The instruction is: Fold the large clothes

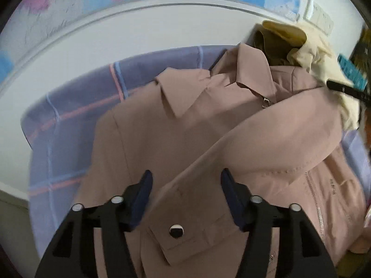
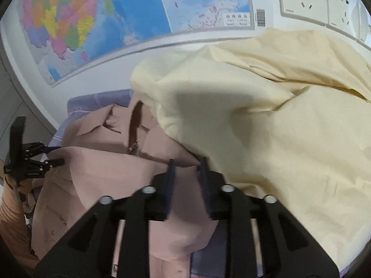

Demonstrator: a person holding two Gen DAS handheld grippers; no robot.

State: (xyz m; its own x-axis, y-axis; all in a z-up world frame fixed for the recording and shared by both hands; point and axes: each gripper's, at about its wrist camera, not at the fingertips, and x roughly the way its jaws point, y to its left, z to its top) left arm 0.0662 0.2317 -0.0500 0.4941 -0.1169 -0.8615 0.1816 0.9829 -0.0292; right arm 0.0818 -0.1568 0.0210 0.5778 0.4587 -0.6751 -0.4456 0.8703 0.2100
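A dusty-pink jacket (image 1: 150, 134) lies collar-up on a purple checked sheet (image 1: 60, 143), with one sleeve (image 1: 266, 139) folded diagonally across its front. My left gripper (image 1: 186, 185) is open, its fingers on either side of the sleeve's cuff with a dark snap button (image 1: 176, 231). In the right wrist view my right gripper (image 2: 185, 169) stands part-open over a fold of the pink jacket (image 2: 111, 173) at its shoulder, beside a cream garment (image 2: 266, 127). The left gripper (image 2: 30, 159) shows at the jacket's far edge.
The cream garment (image 1: 324, 69) is heaped at the jacket's right, with an olive piece (image 1: 269, 46) under it. A white wall with a coloured map (image 2: 104, 11) and wall sockets (image 2: 324, 0) stands behind. The right gripper's dark tip (image 1: 347, 90) shows in the left wrist view.
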